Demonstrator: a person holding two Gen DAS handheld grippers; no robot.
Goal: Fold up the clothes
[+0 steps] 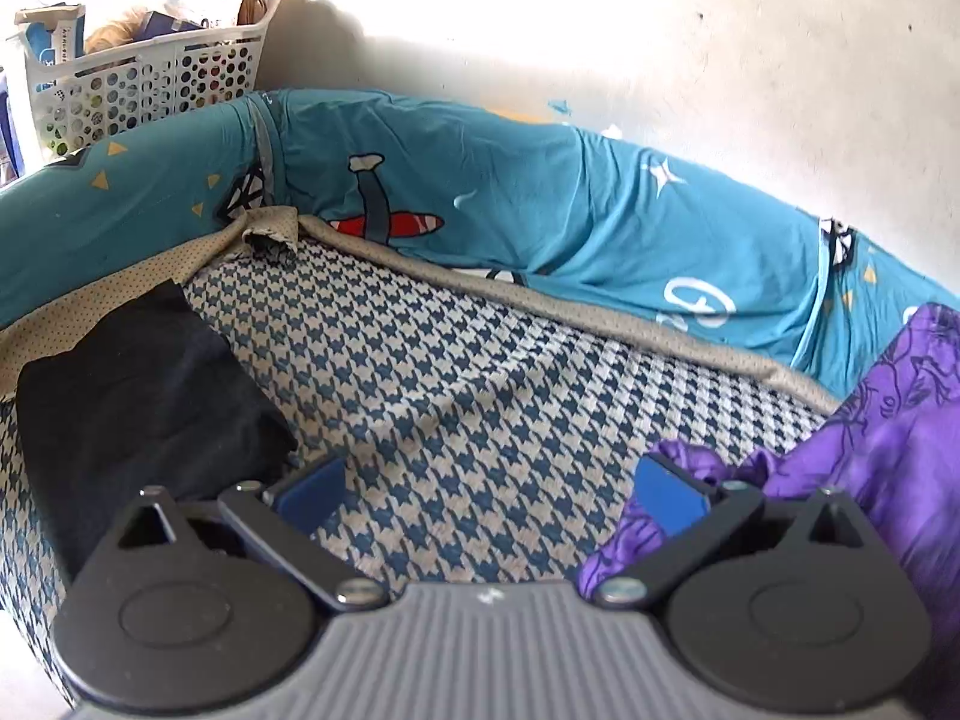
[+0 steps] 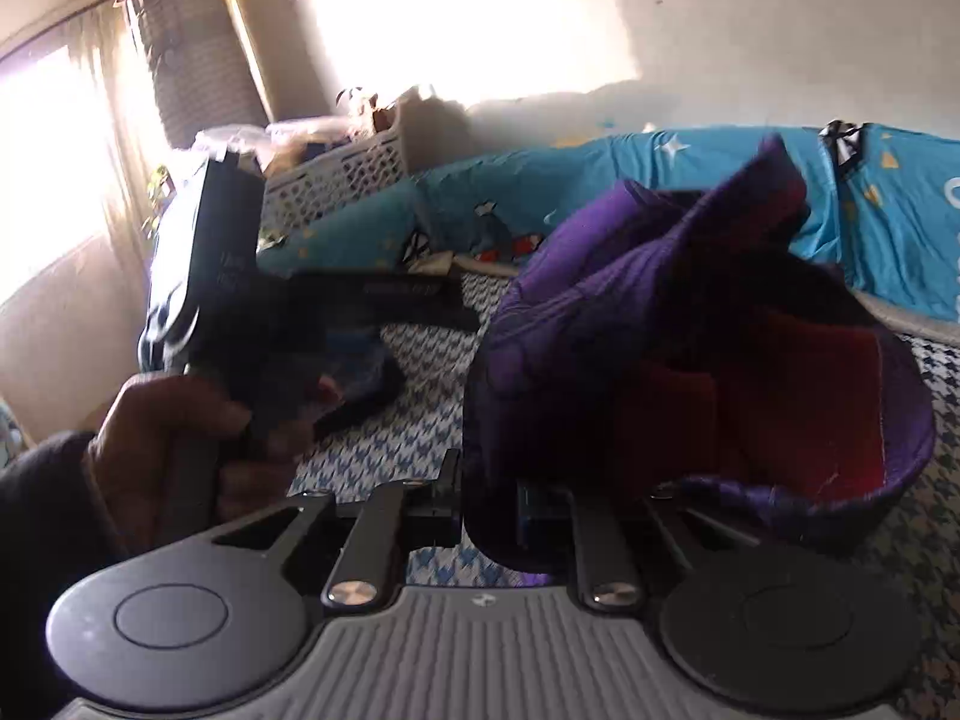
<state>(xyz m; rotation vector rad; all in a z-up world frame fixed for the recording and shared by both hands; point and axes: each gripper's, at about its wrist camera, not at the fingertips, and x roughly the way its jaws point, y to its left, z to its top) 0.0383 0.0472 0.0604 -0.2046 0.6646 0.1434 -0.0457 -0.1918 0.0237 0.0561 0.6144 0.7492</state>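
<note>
Left wrist view shows the left gripper (image 1: 489, 495) spread and empty above the houndstooth bed cover (image 1: 456, 372), a folded black garment (image 1: 144, 396) to its left. The purple garment (image 2: 690, 324) bunches just right of it, pinched in the right gripper (image 2: 489, 516). Best to lift it clear and shake it flat before creasing. A white basket (image 1: 150, 78) far ahead-left holds boxes and papers.
</note>
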